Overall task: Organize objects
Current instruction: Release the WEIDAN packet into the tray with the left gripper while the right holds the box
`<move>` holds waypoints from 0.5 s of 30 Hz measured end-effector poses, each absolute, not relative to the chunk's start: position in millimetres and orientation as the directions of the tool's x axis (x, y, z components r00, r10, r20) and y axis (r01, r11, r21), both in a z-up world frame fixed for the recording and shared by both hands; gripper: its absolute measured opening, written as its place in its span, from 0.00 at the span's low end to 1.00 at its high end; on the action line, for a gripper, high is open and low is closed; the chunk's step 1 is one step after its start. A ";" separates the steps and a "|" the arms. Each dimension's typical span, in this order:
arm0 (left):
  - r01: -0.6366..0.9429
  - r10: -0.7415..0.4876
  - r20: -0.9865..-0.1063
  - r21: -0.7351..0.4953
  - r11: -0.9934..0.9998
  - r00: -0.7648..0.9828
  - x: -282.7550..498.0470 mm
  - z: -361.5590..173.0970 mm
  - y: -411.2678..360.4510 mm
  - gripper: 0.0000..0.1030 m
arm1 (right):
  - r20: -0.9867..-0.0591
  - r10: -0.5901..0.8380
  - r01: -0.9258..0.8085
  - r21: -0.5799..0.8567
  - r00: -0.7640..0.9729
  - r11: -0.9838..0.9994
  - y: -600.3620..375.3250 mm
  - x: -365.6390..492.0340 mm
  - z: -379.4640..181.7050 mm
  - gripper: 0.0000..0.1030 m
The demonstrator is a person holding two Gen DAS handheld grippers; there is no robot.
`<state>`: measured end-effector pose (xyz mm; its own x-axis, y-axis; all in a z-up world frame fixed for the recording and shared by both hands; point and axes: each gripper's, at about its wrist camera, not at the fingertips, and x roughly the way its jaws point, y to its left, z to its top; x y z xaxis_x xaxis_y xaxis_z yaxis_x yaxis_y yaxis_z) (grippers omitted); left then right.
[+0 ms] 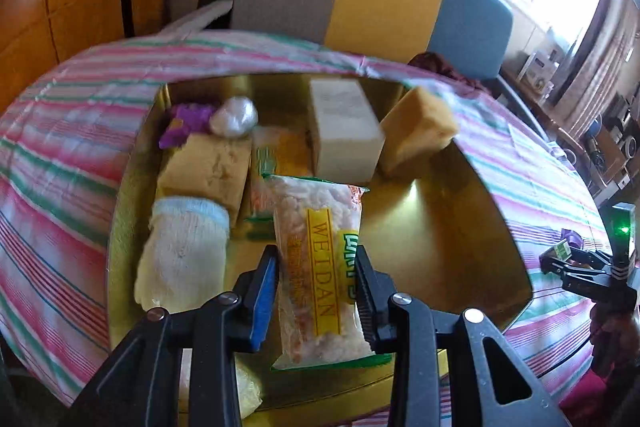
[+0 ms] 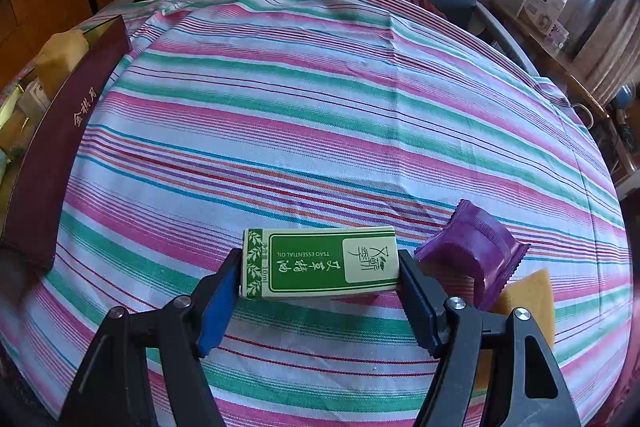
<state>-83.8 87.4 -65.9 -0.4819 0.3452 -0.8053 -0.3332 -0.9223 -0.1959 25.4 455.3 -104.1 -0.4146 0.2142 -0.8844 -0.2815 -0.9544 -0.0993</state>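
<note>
The left gripper pinches a clear snack packet printed "WEIDAN" between its two fingers, over the gold interior of an open box. To the left of this gripper lies a white knitted glove; ahead of the glove sits a yellow sponge block, and beyond that a purple wrapper and a white wrapped ball. Directly ahead of the fingers, behind the held packet, lies a second snack packet. Ahead and slightly right stands a white carton, with another yellow sponge leaning at the box wall to its right. The box rests on a striped tablecloth. Far to the right, the right gripper is closed on a green-and-white essential-oil carton, held lengthwise across the jaws, one end against each finger, just above the tablecloth. Far to the left of this gripper, the dark red outer wall of the box shows. Immediately right of the right finger sits a purple sachet, touching or nearly touching a yellow sponge piece on the cloth below it.
</note>
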 end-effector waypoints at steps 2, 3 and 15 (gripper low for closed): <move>-0.318 0.316 -0.822 -0.175 -0.932 -0.474 -83.2 -70.8 86.9 0.47 | -0.885 0.214 -0.282 -0.100 -0.413 -0.954 454.6 24.9 -103.5 0.72; -0.311 0.298 -0.829 -0.160 -0.937 -0.473 -81.1 -72.4 85.8 0.49 | -0.885 0.215 -0.282 -0.100 -0.413 -0.954 454.6 24.4 -103.2 0.72; -0.263 0.248 -0.778 -0.111 -0.958 -0.577 -57.4 -45.8 59.4 0.58 | -0.840 0.200 -0.279 -0.060 -0.505 -0.958 438.9 24.4 -70.5 0.71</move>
<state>-57.4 59.4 -45.8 -0.5765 0.2484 -0.7784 -0.2630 -0.9584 -0.1111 24.4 438.9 -70.5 -0.5050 0.1998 -0.8397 -0.2793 -0.9583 -0.0601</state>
